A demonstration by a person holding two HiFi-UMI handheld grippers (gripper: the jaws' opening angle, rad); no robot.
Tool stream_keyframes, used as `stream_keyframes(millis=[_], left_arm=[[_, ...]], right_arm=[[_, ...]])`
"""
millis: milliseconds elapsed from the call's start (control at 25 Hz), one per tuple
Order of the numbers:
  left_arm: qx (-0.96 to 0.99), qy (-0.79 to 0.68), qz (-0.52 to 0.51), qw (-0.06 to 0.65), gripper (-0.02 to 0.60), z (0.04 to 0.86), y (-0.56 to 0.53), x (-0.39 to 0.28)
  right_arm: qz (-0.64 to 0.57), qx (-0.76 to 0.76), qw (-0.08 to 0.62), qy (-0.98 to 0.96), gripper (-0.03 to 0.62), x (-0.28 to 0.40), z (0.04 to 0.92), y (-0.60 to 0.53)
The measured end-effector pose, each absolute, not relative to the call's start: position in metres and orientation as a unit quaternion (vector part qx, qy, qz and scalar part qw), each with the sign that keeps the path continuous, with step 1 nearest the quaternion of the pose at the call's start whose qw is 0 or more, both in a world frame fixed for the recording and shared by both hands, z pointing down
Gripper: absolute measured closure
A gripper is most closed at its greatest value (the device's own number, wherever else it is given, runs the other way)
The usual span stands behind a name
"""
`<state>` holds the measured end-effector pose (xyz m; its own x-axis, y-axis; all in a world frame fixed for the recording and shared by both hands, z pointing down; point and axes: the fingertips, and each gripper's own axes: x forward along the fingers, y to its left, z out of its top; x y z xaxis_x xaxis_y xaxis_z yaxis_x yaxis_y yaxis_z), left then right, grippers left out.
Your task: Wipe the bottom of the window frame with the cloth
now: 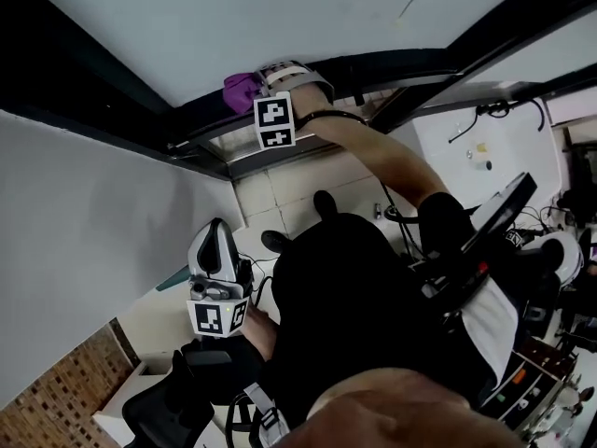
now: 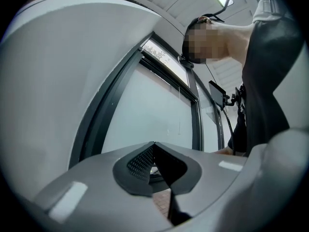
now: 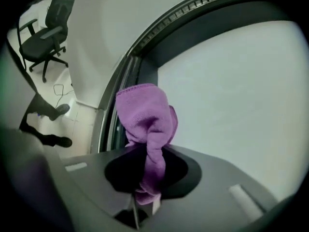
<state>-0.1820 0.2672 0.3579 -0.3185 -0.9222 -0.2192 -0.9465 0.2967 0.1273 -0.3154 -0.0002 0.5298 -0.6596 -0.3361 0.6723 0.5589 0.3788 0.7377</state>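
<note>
A purple cloth [image 1: 241, 90] is bunched against the dark window frame [image 1: 392, 63], under the pale pane. My right gripper [image 1: 254, 88] is shut on the purple cloth, its marker cube hanging just below. In the right gripper view the cloth [image 3: 145, 115] rises from between the jaws of the right gripper [image 3: 147, 151] and touches the frame rail [image 3: 120, 93]. My left gripper [image 1: 215, 227] is held low by the person's body, away from the window. In its own view the left gripper [image 2: 154, 146] is shut with nothing in it, facing a dark window frame [image 2: 96, 115].
A grey wall [image 1: 84, 213] runs along the left. A black office chair [image 3: 43, 33] stands on the tiled floor behind, near the person's shoes [image 3: 58, 111]. A white desk with cables [image 1: 504, 133] and cluttered equipment lie at the right.
</note>
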Motion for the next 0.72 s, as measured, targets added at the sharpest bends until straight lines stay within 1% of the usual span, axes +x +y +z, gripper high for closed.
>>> stream_keyframes(millis=[160,320,400,480,600,680,720], left_arm=[[-0.596,0.793,0.117,0.05,0.591,0.355,0.251,-0.178],[-0.607,0.785,0.116,0.048,0.591,0.356,0.238,-0.173],[-0.607,0.784,0.119,0.046,0.591,0.358,0.234,-0.17],[-0.606,0.785,0.119,0.045,0.591,0.358,0.232,-0.168],[-0.605,0.786,0.118,0.048,0.591,0.355,0.233,-0.172],[-0.6,0.789,0.121,0.047,0.591,0.357,0.235,-0.175],[-0.598,0.79,0.124,0.046,0.591,0.359,0.235,-0.174]], right_arm=[[-0.578,-0.049,0.459,-0.673,0.536,-0.277,0.53,-0.051],[-0.606,-0.033,0.499,-0.619,0.536,-0.253,0.532,-0.083],[-0.602,-0.047,0.504,-0.617,0.537,-0.25,0.537,-0.084],[-0.57,-0.077,0.507,-0.642,0.536,-0.25,0.537,-0.079],[-0.507,-0.076,0.502,-0.697,0.53,-0.237,0.498,-0.088],[-0.508,-0.053,0.503,-0.698,0.53,-0.229,0.474,-0.105],[-0.517,-0.053,0.509,-0.686,0.53,-0.229,0.475,-0.111]])
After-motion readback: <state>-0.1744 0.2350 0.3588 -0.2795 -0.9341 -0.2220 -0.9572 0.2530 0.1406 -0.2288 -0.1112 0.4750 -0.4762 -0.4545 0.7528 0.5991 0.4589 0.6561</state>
